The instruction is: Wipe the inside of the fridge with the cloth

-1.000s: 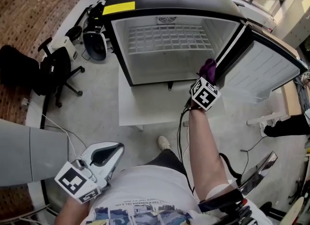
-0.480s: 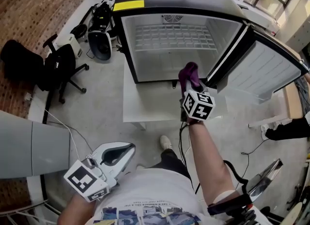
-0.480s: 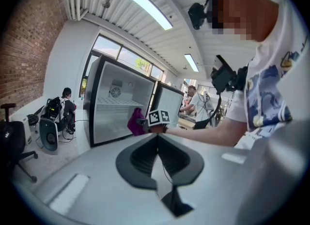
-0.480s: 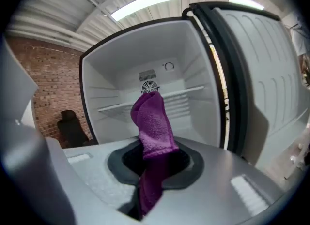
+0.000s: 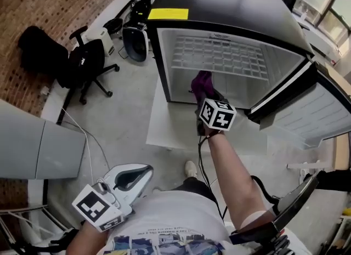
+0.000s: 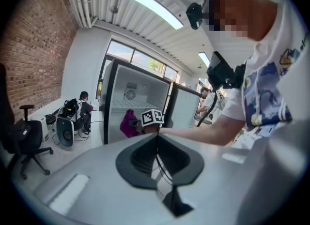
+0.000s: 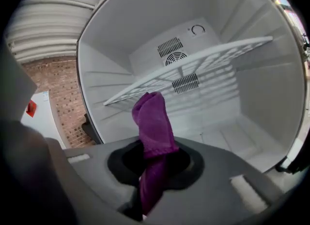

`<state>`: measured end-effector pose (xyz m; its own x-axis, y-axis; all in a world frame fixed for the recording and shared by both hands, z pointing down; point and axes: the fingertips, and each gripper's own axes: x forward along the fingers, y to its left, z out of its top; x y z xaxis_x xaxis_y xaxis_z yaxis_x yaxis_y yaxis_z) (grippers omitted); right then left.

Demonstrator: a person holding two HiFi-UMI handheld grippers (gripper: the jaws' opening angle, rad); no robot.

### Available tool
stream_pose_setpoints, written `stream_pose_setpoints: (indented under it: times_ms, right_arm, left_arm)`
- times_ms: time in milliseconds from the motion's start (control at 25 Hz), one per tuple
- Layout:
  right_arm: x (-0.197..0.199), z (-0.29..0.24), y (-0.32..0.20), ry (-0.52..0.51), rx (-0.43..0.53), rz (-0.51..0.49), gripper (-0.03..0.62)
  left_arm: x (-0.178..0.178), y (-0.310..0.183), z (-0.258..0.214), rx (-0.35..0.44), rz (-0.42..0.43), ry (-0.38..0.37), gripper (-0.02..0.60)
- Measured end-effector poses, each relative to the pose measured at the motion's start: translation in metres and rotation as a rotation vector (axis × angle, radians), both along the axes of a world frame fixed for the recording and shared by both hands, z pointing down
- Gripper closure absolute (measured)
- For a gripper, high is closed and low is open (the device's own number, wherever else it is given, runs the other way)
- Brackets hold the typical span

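The fridge (image 5: 181, 78) stands open, with a white inside, a wire shelf (image 5: 222, 54) and its door (image 5: 307, 111) swung out to the right. My right gripper (image 5: 204, 96) is at the mouth of the fridge, low and left of centre, shut on a purple cloth (image 5: 201, 82) that sticks up past its jaws. In the right gripper view the cloth (image 7: 151, 117) rises from the right gripper (image 7: 155, 149) in front of the shelf (image 7: 193, 67) and the back wall's vents. My left gripper (image 5: 143, 170) hangs low by my body, shut and holding nothing (image 6: 158, 137).
The fridge stands on a white board (image 5: 175, 125) on the concrete floor. A black office chair (image 5: 88, 59) and dark equipment (image 5: 134, 40) are to the fridge's left by a brick wall. A grey cabinet (image 5: 33, 149) is at left. Cables trail along the floor.
My right gripper has carried the cloth left, from beside the door's edge to the left-centre of the fridge's mouth. The left gripper has stayed low and shut.
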<state>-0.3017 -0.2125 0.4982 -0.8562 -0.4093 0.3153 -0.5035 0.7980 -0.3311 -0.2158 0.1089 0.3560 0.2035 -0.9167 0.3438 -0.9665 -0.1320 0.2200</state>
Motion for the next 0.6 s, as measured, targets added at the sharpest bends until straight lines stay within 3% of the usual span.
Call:
stream_pose_setpoints:
  times_ms: [360, 600]
  right_arm:
    - [-0.066, 0.021, -0.014, -0.007, -0.034, -0.111, 0.542]
    - [-0.102, 0.024, -0.027, -0.023, -0.04, -0.114, 0.542]
  left_arm:
    - [-0.016, -0.013, 0.011, -0.037, -0.168, -0.012, 0.575]
    - [-0.028, -0.014, 0.013, -0.065, -0.238, -0.015, 0.575]
